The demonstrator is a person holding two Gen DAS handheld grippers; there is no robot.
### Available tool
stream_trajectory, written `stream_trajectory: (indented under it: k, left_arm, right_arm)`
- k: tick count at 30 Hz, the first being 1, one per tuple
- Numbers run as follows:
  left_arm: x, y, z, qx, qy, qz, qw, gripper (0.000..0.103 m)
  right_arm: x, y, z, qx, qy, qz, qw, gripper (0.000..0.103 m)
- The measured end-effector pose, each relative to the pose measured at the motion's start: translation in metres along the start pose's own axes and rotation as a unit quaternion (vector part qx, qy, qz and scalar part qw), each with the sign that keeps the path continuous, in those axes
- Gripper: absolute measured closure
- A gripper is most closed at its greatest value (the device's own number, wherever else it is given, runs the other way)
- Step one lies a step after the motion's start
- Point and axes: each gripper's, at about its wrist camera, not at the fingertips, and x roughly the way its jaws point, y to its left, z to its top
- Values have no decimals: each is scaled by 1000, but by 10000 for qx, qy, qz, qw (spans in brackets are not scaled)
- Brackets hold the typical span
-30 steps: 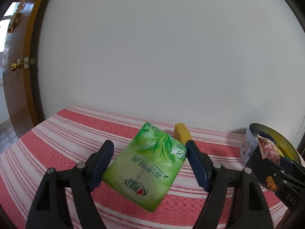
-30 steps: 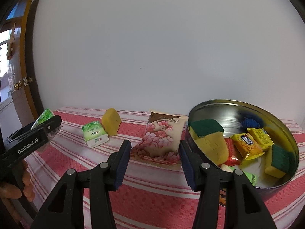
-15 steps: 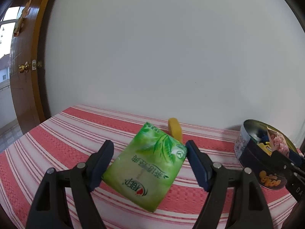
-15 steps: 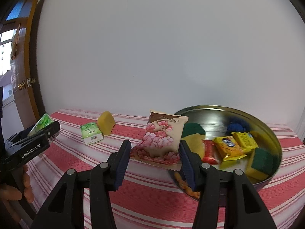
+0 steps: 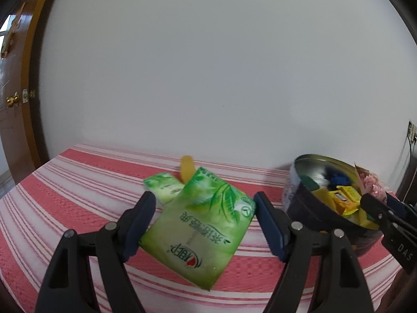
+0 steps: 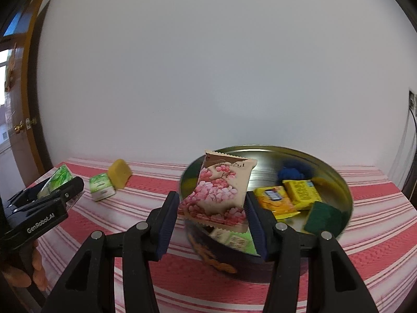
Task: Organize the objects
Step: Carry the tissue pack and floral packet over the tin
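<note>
My left gripper is shut on a green tissue pack and holds it above the striped tablecloth. It also shows in the right wrist view at the far left. My right gripper is shut on a pink-flowered snack packet and holds it over the near left rim of the round metal tin. The tin shows at the right in the left wrist view, with the packet above it.
A small green tissue pack and a yellow sponge piece lie on the cloth at the back left. The tin holds yellow packets, green-and-yellow sponges and a blue item. A wooden door stands at the left.
My right gripper has carried the flowered packet rightward from beside the tin to over its rim. My left gripper has moved right with the green pack, bringing the tin closer.
</note>
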Motion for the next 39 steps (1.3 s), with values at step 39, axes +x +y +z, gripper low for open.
stream_trajectory:
  k: [39]
  left_arm:
    - [13, -138, 25, 555, -116, -1075, 9926, 25]
  right_arm:
    - [23, -115, 20, 359, -98, -1200, 9921, 49]
